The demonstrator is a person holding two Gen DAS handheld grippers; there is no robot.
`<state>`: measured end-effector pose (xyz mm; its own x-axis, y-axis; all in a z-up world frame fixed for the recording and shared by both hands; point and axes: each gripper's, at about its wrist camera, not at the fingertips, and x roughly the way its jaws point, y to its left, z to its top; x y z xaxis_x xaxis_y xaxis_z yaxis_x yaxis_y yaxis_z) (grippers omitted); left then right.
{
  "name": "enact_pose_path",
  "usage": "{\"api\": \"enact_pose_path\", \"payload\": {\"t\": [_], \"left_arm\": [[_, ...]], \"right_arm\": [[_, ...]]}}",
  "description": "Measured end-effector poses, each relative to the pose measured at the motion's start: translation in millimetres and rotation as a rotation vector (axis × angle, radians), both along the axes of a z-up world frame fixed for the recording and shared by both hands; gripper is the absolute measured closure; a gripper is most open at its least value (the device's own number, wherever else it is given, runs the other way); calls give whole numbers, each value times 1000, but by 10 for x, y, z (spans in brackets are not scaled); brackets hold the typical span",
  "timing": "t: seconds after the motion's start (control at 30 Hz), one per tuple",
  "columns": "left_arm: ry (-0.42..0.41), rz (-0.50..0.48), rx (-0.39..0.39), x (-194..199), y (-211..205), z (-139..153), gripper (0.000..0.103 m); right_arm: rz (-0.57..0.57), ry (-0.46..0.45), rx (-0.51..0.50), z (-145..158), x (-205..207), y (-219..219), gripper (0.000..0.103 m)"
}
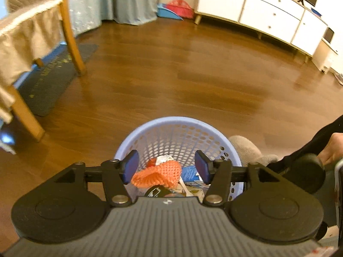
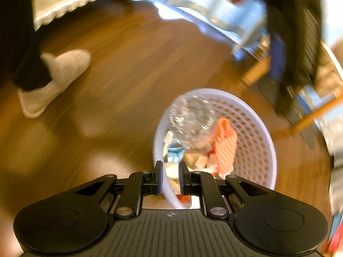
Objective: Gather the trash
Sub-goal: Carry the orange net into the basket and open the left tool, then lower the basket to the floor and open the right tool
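Looking through the left wrist view first, the left gripper [image 1: 167, 167] hangs over the round pale blue plastic basket with holes [image 1: 178, 128] at the bottom middle of the frame. Its fingers [image 1: 131, 167] are spread apart and pinch nothing. The orange foam net sleeve [image 1: 158, 174] sits between them, on top of the other trash, with a blue and white carton [image 1: 191, 174] just beside it. The net looks light and springy, so it might bounce or catch on a finger and come back out if the gripper lifts carelessly. A grey slipper [image 1: 248, 150] stands right next to the basket at the right; a kick could tip it over. A wooden chair leg [image 1: 72, 38] stands well apart at the upper left, and a white cabinet [image 1: 268, 10] sits at the upper right.

Moving to the right wrist view, which is blurry, the right gripper [image 2: 170, 180] has its fingers [image 2: 159, 177] close together, with the basket rim [image 2: 169, 188] between them. I think they pinch the rim. A clear crushed plastic bottle [image 2: 190, 120] shows over the basket, at the middle of the frame; I cannot tell if it rests on the trash. It could roll out onto the brown wooden floor [image 2: 128, 64] if the basket tilts.
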<state>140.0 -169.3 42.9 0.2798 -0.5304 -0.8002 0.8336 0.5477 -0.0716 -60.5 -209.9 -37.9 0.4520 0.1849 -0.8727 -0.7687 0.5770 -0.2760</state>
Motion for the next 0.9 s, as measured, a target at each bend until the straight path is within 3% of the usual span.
{"api": "enact_pose_path", "payload": {"t": [0.3, 0.47, 0.77, 0.87, 0.9], "left_arm": [[-27, 188, -7, -314, 398, 247, 36], [-38, 289, -14, -536, 607, 260, 20], [-40, 427, -49, -987, 889, 315, 9], [-43, 475, -69, -1117, 949, 372, 6], [-42, 493, -78, -1160, 977, 386, 5]], "right_arm": [[-254, 18, 104, 372, 76, -9, 93], [-333, 2, 138, 507, 22, 61, 93], [-503, 2, 191, 610, -266, 10, 92], [-552, 7, 211, 666, -363, -12, 83], [-564, 8, 221, 692, -396, -11, 73]]}}
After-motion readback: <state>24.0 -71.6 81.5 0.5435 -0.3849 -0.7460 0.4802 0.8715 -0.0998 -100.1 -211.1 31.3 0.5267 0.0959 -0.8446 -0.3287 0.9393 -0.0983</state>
